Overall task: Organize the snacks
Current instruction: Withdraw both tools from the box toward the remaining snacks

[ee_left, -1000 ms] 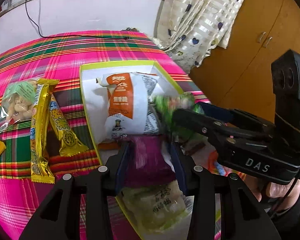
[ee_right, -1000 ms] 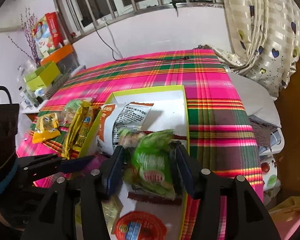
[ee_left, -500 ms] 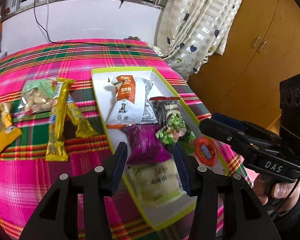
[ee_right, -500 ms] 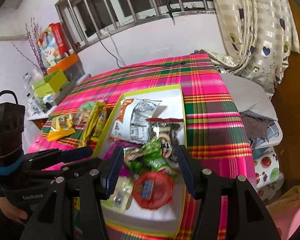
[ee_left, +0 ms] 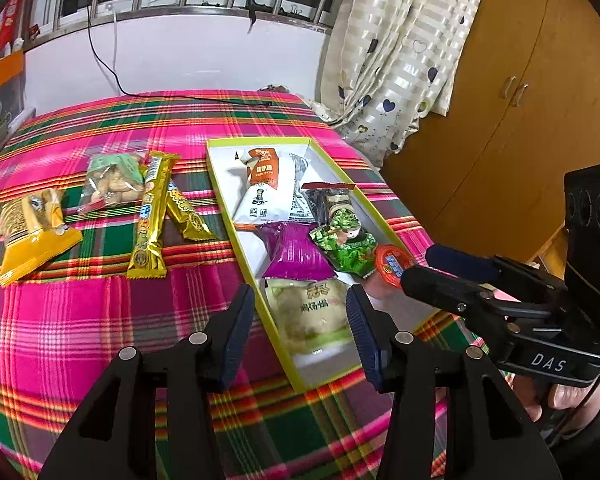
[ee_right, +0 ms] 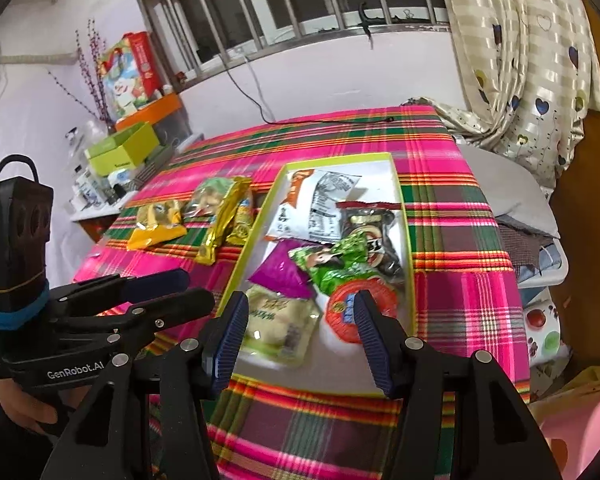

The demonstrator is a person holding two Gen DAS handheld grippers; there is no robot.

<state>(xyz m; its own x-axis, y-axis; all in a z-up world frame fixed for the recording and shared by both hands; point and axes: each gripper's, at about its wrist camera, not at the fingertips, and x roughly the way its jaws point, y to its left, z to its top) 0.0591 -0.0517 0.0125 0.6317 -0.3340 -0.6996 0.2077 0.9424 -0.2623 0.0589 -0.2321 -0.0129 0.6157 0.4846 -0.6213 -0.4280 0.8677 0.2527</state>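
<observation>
1. Left wrist view: the shallow white cardboard box with a lime-green rim (ee_left: pixel 300 380) lies on the pink, green and red plaid tablecloth (ee_left: pixel 100 340). Inside lie a white-and-orange pouch (ee_left: pixel 260 192), a dark packet with a red top edge (ee_left: pixel 326 200), a shiny purple packet (ee_left: pixel 296 252), a crinkled green wrapper (ee_left: pixel 346 248), a round red-orange snack (ee_left: pixel 390 266) and a pale yellow-green packet (ee_left: pixel 312 316).
2. Four snacks lie on the cloth left of the box: a yellow bag (ee_left: pixel 32 232), a clear bag with a green label (ee_left: pixel 114 178) and two gold foil bars (ee_left: pixel 152 216), one crossed over the other. By my judgement the sorting is more than half done, with these four left.
3. The left gripper (ee_left: pixel 300 328) hangs above the box's near end, angled down. Its jaws have just been opening and now stand apart, gripping nothing; the pale packet shows between them, but the pads do not press it.
4. The right gripper (ee_left: pixel 440 268) reaches in from the right edge; a hand (ee_left: pixel 572 400) holds its handle.
5. Right wrist view: the right gripper (ee_right: pixel 300 328) stands wide apart and empty over the box's near end, tilted down; the round red snack sits behind one pad.
6. The left gripper (ee_right: pixel 184 292) shows side-on at left, over the cloth beside the box.
</observation>
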